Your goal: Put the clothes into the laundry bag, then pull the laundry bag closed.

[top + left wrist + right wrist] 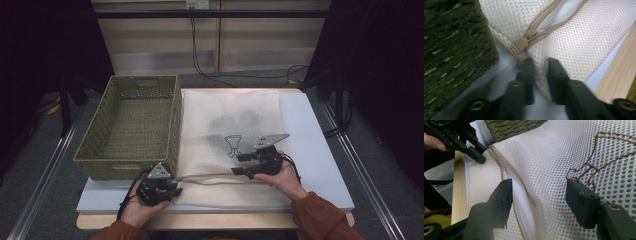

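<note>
The high view looks down on the table (310, 150); both gripper views sit close over the mesh bag (230, 125), sharing its zipper (541, 27).

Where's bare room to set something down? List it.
Free: the wicker basket interior, and the white board strip right of the mesh bag. Crowded: the near edge, where both tongs, left and right, work the zipper.
</note>
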Motion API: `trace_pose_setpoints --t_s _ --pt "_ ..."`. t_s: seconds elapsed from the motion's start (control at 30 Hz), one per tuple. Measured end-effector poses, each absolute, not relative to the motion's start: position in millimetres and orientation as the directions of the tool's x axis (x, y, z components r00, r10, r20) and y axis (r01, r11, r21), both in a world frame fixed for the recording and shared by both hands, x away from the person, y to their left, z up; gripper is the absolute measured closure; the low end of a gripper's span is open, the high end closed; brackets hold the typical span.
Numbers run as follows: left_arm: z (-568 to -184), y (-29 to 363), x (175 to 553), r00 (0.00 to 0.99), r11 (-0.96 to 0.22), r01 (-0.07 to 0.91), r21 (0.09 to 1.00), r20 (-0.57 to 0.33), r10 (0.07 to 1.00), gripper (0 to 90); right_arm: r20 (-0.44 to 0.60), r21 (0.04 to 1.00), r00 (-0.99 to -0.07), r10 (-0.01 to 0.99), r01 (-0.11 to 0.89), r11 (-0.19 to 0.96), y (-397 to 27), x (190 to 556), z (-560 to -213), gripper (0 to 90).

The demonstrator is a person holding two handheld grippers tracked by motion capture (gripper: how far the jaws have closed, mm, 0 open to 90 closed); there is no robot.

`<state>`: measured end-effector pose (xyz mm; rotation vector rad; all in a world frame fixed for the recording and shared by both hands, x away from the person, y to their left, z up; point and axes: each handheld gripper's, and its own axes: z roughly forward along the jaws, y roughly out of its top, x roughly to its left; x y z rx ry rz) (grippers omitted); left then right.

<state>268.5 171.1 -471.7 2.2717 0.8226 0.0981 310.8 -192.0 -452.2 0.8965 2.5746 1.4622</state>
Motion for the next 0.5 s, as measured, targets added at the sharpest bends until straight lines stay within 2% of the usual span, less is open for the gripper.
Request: trace_pose_setpoints --t_s 0.13,0.2,0.27,0.33,0.5 --pt "-470.9 169.8 268.2 0.795 -0.542 0.530 0.652 -0.158 0.586 85.3 0.226 0.800 -0.836 0.501 0.453 0.394 -190.4 309.1 -452.2 39.1" --pt "-470.0 170.9 268.2 0.795 -0.537 0.527 0.659 -0.160 0.585 85.7 0.230 0.802 -0.838 0.495 0.451 0.391 -189.6 308.7 -452.4 41.2" --pt "-469.3 172.8 268.0 0.795 -0.526 0.528 0.666 -0.171 0.582 85.8 0.214 0.805 -0.840 0.499 0.441 0.396 -188.0 308.5 -451.9 39.5" --pt "-468.3 174.5 267.3 0.797 -0.517 0.524 0.677 -0.175 0.578 85.7 0.208 0.809 -0.849 0.486 0.429 0.403 -185.5 308.6 -452.1 42.8" --pt "-463.0 177.0 263.6 0.800 -0.492 0.509 0.706 -0.177 0.573 85.7 0.226 0.790 -0.836 0.500 0.458 0.409 -178.9 311.4 -452.4 43.3"
